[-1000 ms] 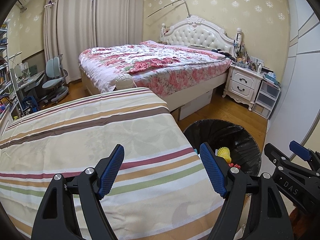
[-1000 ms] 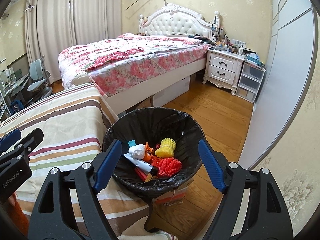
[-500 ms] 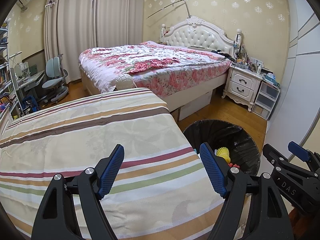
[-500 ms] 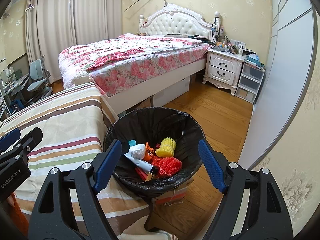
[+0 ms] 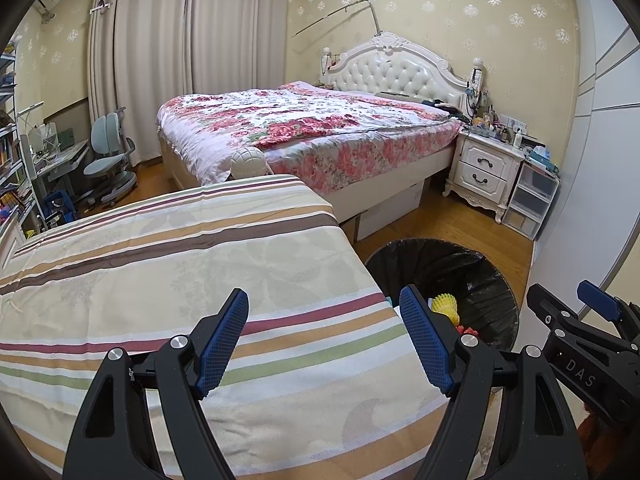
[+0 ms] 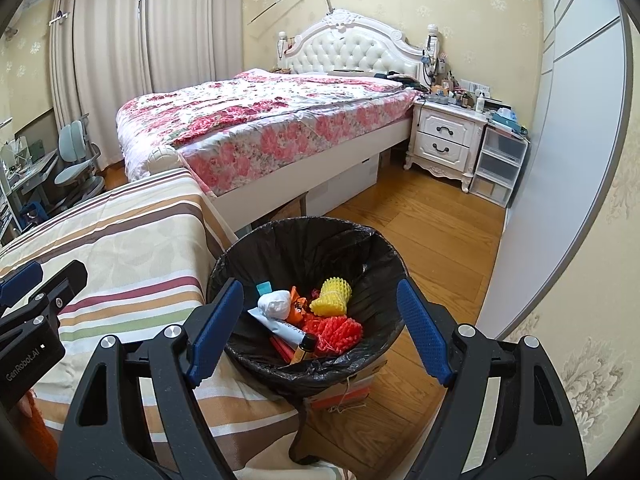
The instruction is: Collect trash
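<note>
Left tongs (image 5: pixel 324 344): fingers spread wide apart, nothing between them. They hover over the striped cover (image 5: pixel 180 280), near its right edge.
Right tongs (image 6: pixel 320 328): fingers spread wide apart, nothing held. They hang directly over the trash bin (image 6: pixel 372 248).
Relative position: the right tongs show at the right edge of the left wrist view; the left tongs show at the left edge of the right wrist view.
Trash bin: round, lined with a black bag, standing on the wooden floor (image 6: pixel 432 232) — just beside the right edge of the striped cover. It is propped on a flat box with string, partly hidden beneath it.
Bin contents: a yellow foam net (image 6: pixel 331 297), a red foam net (image 6: pixel 340 330), a white crumpled wad (image 6: pixel 275 305), a white tube (image 6: pixel 280 325), orange wrappers (image 6: pixel 298 306) and a small teal piece (image 6: pixel 264 289). All lie at the bottom of the bag, touching or overlapping one another.
Striped cover: beige cloth with brown, red and green stripes — its surface near the left tongs carries no loose items in view.
Background: floral bed (image 6: pixel 272 124) with a white tufted headboard, white nightstand (image 6: pixel 448 140) at its right side, curtains (image 5: pixel 188 60) along the far wall, desk chair (image 5: pixel 108 152) in the left corner.
</note>
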`<state>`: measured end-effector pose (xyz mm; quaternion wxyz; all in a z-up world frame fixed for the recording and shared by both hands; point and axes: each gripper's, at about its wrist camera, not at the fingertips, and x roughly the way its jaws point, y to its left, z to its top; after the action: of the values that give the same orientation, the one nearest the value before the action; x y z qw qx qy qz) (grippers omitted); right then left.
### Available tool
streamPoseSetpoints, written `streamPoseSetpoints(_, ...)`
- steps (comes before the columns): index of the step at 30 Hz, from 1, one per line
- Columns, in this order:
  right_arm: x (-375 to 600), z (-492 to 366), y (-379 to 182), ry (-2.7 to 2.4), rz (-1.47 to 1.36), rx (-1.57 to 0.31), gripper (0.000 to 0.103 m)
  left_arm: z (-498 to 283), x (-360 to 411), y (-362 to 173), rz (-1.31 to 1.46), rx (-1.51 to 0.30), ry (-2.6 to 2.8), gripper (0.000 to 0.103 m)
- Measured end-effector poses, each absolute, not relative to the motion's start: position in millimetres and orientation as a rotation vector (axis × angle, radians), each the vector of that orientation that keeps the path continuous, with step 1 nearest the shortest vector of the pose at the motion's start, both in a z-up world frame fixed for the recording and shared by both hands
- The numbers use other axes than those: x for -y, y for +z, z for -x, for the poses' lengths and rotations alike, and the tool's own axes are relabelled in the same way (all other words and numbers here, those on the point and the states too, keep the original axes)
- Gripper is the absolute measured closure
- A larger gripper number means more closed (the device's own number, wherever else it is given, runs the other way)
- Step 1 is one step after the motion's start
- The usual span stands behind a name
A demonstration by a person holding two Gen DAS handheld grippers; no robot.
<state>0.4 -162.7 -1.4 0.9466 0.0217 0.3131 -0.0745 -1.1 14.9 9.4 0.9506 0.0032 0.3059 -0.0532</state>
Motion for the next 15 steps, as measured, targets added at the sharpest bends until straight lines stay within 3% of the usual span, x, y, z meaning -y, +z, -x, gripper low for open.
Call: streamPoseSetpoints(15,162.7,1.0,0.6,-0.155,-0.045,-0.637,0.026,1.1,-15.1,9.4,-0.007,-0.621,-0.109,0.027)
